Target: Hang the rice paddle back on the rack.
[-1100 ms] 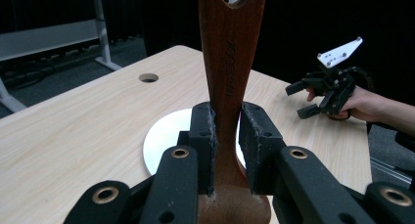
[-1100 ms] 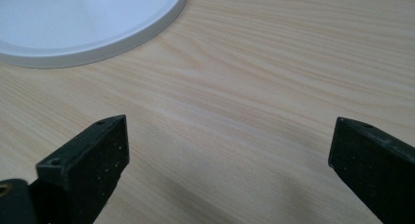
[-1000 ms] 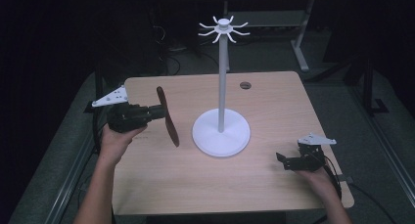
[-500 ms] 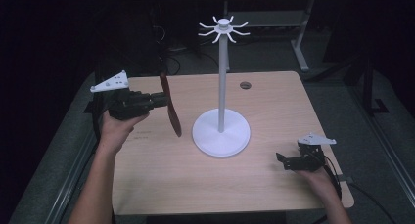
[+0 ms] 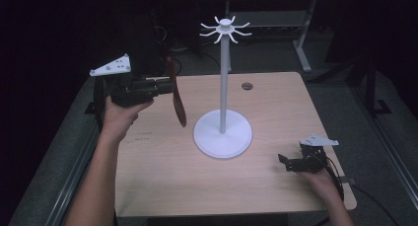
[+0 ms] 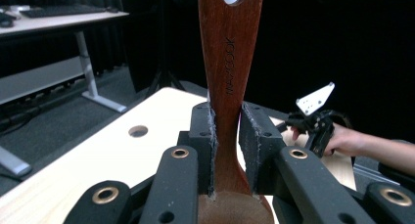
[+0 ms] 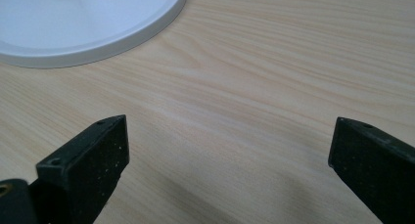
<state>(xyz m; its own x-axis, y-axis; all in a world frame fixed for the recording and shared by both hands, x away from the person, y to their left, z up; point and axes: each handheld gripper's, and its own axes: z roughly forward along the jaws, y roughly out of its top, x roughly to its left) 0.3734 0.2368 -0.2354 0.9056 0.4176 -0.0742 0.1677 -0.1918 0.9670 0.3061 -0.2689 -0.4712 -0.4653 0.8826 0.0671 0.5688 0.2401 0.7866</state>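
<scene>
A dark brown wooden spatula (image 5: 175, 94) hangs nearly upright in the air over the table's left side, with my left gripper (image 5: 165, 87) shut on its handle. In the left gripper view the handle (image 6: 227, 67) rises between the two pads, a hole at its top end. A white stand (image 5: 223, 132) with a round base, a tall pole and several hooks at its top (image 5: 226, 29) sits mid-table, to the right of the spatula. My right gripper (image 5: 286, 162) rests low near the table's front right, open, its pads (image 7: 93, 155) wide apart over bare wood.
The light wooden table (image 5: 162, 176) has a small round hole (image 5: 247, 86) near its back edge. The stand's base edge (image 7: 98, 43) lies just ahead of the right gripper. Dark floor, desk legs and cables surround the table.
My left hand has lifted the spatula up and toward the back of the table, and it now stands more upright. The right gripper has stayed where it was.
</scene>
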